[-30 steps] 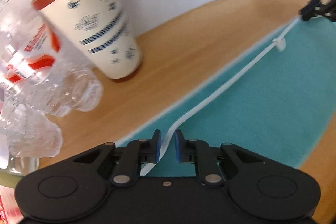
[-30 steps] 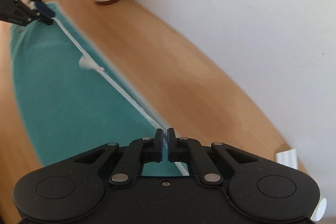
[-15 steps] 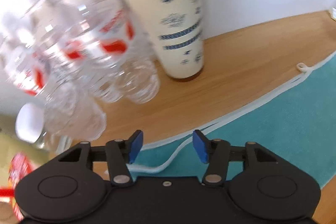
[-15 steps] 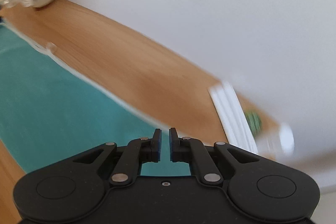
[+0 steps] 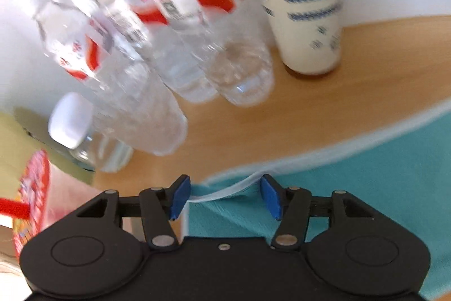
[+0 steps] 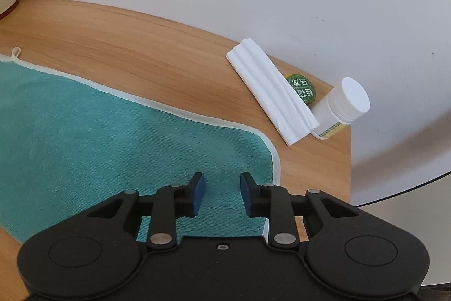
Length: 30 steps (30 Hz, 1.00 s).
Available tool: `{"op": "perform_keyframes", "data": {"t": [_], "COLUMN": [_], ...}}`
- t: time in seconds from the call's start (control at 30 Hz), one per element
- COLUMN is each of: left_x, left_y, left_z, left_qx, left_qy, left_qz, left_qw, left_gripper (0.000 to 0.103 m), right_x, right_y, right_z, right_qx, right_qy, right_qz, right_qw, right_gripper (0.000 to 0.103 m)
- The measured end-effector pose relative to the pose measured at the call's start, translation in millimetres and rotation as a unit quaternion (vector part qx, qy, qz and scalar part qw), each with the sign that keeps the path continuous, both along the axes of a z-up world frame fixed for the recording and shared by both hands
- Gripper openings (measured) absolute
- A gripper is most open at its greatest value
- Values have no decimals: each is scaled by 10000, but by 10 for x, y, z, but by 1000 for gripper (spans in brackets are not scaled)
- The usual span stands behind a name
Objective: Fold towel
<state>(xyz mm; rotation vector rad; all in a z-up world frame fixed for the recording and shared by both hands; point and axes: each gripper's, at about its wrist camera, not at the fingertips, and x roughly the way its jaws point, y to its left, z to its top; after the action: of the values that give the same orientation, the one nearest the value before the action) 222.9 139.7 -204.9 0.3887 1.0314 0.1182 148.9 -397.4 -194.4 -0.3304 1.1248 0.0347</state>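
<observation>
Towel (image 6: 98,137) lies flat on the desk (image 6: 157,47), teal with a pale hem, a layer doubled over at your left corner; whether one fold is the finish or more remain, the views do not settle.

Your left gripper (image 5: 224,196) has its fingers wide apart, holding nothing, with the loose upper hem (image 5: 225,192) sagging between them. Your right gripper (image 6: 222,193) is also parted and empty, low over the corner at 4 o'clock in its view.

Risks: water bottles (image 5: 180,47) and a tall cup (image 5: 310,19) crowd the left gripper from 10 to 1 o'clock (blurred, so judge the gap cautiously); a quick swing could topple them. Dragging either gripper away could catch the hem and undo the layer. On the right, a folded tissue (image 6: 272,92) and a small white-capped bottle (image 6: 342,106) sit at 2 o'clock.

A second ago both grippers pinched the hem, stretched taut between them; half a second ago the left had released while the right was barely parted. Now both are clear.
</observation>
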Motion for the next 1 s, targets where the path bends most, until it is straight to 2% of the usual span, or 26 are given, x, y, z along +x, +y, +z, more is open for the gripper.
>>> {"op": "perform_keyframes", "data": {"t": [0.1, 0.23, 0.27, 0.3, 0.37, 0.47, 0.57, 0.77, 0.9, 1.0], "left_x": [28, 64, 26, -58, -221, -463, -657, -792, -903, -964], "left_y": [10, 24, 25, 24, -9, -81, -98, 57, 149, 205], "left_z": [88, 205, 257, 332, 378, 305, 155, -160, -133, -131], "left_qx": [-39, -92, -118, -157, -203, -89, 123, 4, -444, -597], "left_qy": [-137, -319, -345, -353, -220, 77, 306, 625, 652, 794], "left_qz": [109, 254, 258, 228, 95, -113, -75, 182, 535, 591], "left_qw": [9998, 9991, 9990, 9990, 9995, 9999, 9994, 9979, 9954, 9933], "left_gripper": [57, 58, 60, 67, 74, 74, 74, 73, 72, 72], "right_x": [-18, -147, -195, -227, -305, -277, -103, -150, -260, -329], "right_y": [17, 85, 120, 147, 260, 402, 511, 571, 485, 450], "right_z": [10, 113, 153, 172, 190, 89, -22, -154, -182, -183], "right_qx": [-188, -163, -106, -22, 227, 365, 363, 537, 615, 523], "right_qy": [26, -85, -109, -125, -162, -126, 47, 234, 315, 367], "right_qz": [-88, -26, 19, 61, 160, 138, 50, -238, -502, -421], "right_qw": [9998, 9998, 9999, 9999, 9995, 9992, 9993, 9980, 9963, 9971], "right_gripper": [31, 31, 31, 31, 31, 31, 31, 31, 31, 31]}}
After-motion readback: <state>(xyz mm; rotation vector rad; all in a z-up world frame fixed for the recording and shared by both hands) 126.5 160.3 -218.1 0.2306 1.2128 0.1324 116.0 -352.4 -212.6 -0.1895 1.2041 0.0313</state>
